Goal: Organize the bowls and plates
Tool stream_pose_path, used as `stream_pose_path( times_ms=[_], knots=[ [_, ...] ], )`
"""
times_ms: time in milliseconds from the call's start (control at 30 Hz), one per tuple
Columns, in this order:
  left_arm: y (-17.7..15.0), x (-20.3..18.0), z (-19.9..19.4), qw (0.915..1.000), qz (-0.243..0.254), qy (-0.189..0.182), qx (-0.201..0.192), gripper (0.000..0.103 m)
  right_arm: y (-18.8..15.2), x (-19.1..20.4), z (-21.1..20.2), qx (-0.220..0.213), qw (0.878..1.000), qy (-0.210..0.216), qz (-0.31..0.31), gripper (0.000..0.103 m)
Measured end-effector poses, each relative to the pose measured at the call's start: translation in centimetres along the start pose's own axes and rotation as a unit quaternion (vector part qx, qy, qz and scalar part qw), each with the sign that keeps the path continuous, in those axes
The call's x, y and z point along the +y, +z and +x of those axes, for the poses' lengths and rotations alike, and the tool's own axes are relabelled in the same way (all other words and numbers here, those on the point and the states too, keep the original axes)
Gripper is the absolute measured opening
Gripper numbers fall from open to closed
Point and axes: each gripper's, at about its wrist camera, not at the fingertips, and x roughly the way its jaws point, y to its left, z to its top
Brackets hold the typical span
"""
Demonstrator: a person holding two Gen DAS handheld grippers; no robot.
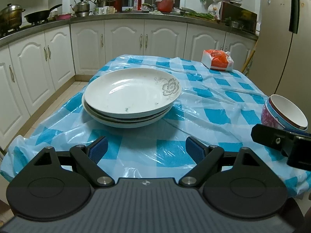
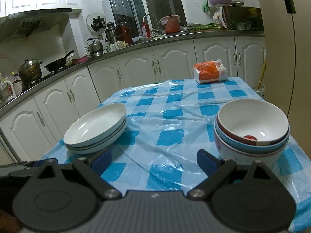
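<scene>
A stack of three white plates (image 1: 128, 97), the top one with a grey flower print, rests on the table's left side; the right wrist view shows the same plates (image 2: 95, 129) at the left. Three nested bowls (image 2: 252, 134) stand at the right, a white bowl with a dark rim on top; the bowls (image 1: 281, 112) appear at the left wrist view's right edge. My left gripper (image 1: 146, 150) hangs open just in front of the plates with nothing between its fingers. My right gripper (image 2: 154, 161) is open too, its right finger close beside the bowl stack, apart from it.
A blue and white checked plastic cloth (image 1: 204, 101) covers the table. An orange and white tissue pack (image 2: 210, 72) lies at the far right corner. White kitchen cabinets (image 1: 124, 42) and a cluttered counter run behind; a tall fridge (image 2: 279, 58) stands to the right.
</scene>
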Motion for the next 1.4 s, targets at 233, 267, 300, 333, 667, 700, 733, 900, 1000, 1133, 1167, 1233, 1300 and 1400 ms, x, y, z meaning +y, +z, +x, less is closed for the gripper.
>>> stream_pose_path(
  times_ms=[233,267,300,333,667,700,733,900,1000,1133,1167,1233,1300,1400],
  knots=[
    [-0.2,-0.2,0.1,1.0000,0.001,0.002,0.003,0.103,-0.1,-0.1,0.1,0.001,1.000,0.004,0.002,0.094],
    [-0.2,-0.2,0.1,1.0000,0.001,0.003,0.003,0.103,-0.2,-0.1,0.1,0.002,1.000,0.004,0.003,0.094],
    [-0.2,-0.2,0.1,1.0000,0.001,0.003,0.003,0.103,-0.2,-0.1,0.1,0.002,1.000,0.004,0.004,0.094],
    [-0.2,-0.2,0.1,1.0000,0.000,0.003,0.004,0.103,-0.2,-0.2,0.2,0.003,1.000,0.003,0.005,0.094],
    [-0.2,-0.1,0.2,1.0000,-0.001,0.006,0.003,0.103,-0.4,-0.3,0.2,0.004,1.000,0.005,0.009,0.094],
    [-0.2,-0.1,0.2,1.0000,-0.001,0.006,0.002,0.103,-0.4,-0.3,0.1,0.004,1.000,0.006,0.010,0.094],
    [-0.2,-0.1,0.2,1.0000,-0.001,0.006,0.003,0.103,-0.5,-0.4,0.1,0.004,1.000,0.006,0.010,0.094],
    [-0.1,-0.1,0.4,1.0000,-0.003,0.007,0.006,0.103,-0.6,-0.5,0.2,0.006,1.000,0.007,0.012,0.094],
    [-0.2,-0.2,0.5,0.9999,-0.003,0.009,0.007,0.103,-0.7,-0.6,0.2,0.006,1.000,0.007,0.015,0.094],
    [-0.2,-0.4,0.5,0.9999,-0.004,0.010,0.008,0.103,-0.8,-0.9,0.3,0.009,1.000,0.008,0.019,0.094],
    [-0.2,-0.4,0.5,0.9999,-0.003,0.010,0.008,0.103,-0.9,-1.0,0.3,0.010,1.000,0.009,0.020,0.094],
    [-0.2,-0.5,0.6,0.9999,-0.002,0.011,0.008,0.103,-0.8,-1.0,0.4,0.010,1.000,0.011,0.020,0.094],
    [-0.2,-0.6,0.6,0.9999,-0.003,0.011,0.009,0.103,-0.8,-1.0,0.4,0.009,1.000,0.011,0.020,0.094],
    [-0.2,-0.6,0.7,0.9999,-0.003,0.013,0.008,0.103,-0.9,-1.2,0.5,0.011,1.000,0.014,0.023,0.094]
  ],
)
